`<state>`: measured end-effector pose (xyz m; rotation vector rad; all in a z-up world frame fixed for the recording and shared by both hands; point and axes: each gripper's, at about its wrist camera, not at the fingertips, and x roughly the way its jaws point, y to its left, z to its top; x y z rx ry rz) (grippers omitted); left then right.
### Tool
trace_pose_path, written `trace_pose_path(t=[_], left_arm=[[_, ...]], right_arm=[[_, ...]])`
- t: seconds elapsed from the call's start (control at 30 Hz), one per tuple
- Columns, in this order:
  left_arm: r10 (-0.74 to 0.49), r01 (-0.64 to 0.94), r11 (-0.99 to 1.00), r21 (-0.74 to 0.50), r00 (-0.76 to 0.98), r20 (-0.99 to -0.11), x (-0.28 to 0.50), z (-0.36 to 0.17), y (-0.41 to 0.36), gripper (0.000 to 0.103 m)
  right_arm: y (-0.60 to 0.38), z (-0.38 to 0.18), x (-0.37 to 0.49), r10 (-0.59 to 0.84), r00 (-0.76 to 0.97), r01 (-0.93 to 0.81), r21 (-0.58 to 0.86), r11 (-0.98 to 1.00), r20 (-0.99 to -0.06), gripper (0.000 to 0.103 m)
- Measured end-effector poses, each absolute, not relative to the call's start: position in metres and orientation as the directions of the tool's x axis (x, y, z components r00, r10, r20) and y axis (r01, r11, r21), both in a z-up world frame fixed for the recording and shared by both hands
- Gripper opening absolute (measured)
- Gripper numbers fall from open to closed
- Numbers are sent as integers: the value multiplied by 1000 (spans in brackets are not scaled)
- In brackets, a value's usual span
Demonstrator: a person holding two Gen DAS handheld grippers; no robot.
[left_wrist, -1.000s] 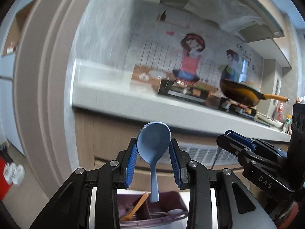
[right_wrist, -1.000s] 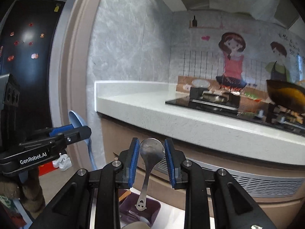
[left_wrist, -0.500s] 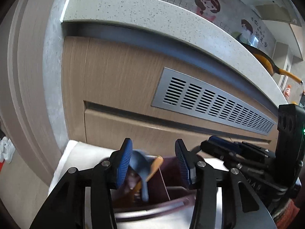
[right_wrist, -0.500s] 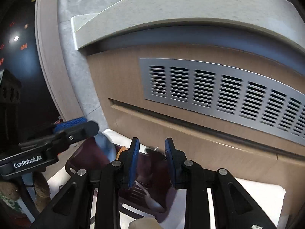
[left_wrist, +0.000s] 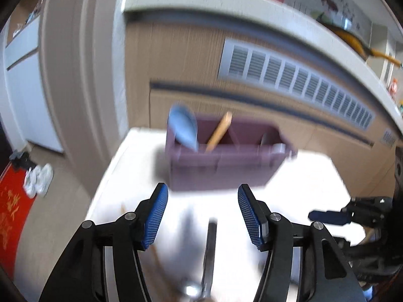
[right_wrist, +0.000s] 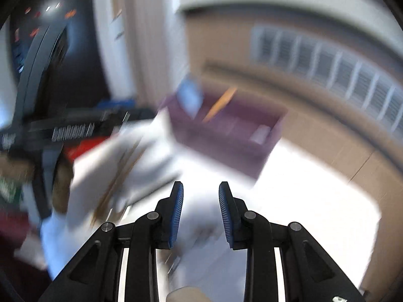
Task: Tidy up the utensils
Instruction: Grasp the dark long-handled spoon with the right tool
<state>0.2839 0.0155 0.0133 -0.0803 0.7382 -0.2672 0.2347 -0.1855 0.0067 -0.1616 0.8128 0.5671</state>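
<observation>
A purple utensil holder (left_wrist: 221, 168) stands on a white table (left_wrist: 314, 176). A blue spoon (left_wrist: 183, 128) and a wooden utensil (left_wrist: 218, 132) stick up out of its left compartments; a metal spoon bowl (left_wrist: 264, 138) shows at the right. My left gripper (left_wrist: 201, 216) is open and empty, well back from the holder. A dark-handled utensil (left_wrist: 210, 251) lies on the table under it. My right gripper (right_wrist: 201, 211) is open and empty. The right wrist view is blurred; the holder (right_wrist: 226, 130) lies ahead of it.
A wooden cabinet front with a metal vent grille (left_wrist: 297, 78) rises right behind the table. Several blurred utensils (right_wrist: 121, 173) lie on the table's left part. The right gripper also shows at the left wrist view's right edge (left_wrist: 352, 214).
Both grippers let go of their spoons into the holder, opened wide and pulled back and up from it. The blue spoon now stands in the left compartment.
</observation>
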Motion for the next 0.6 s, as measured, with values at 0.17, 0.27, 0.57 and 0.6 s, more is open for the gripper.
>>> trace_pose_path(t=[0.17,0.27,0.57,0.6], left_arm=[[-286,202,958,-203,685,-670,245,-6,20,59],[-283,187,959,-214,702,-654,232,-12,25,59],[-327,138,936,-323,674,-662,232,-31,54,59],[-348,133,926,-352,659,-666,234,-33,58,59]], right_arm=[[-182,-34,201,402,482,-540,97,836,-778,28],[-177,-43,200,403,457,-536,116,836,-793,28],[-159,-65,217,337,419,-507,91,857,-843,31],[-158,-65,215,327,431,-510,73,857,-841,30]])
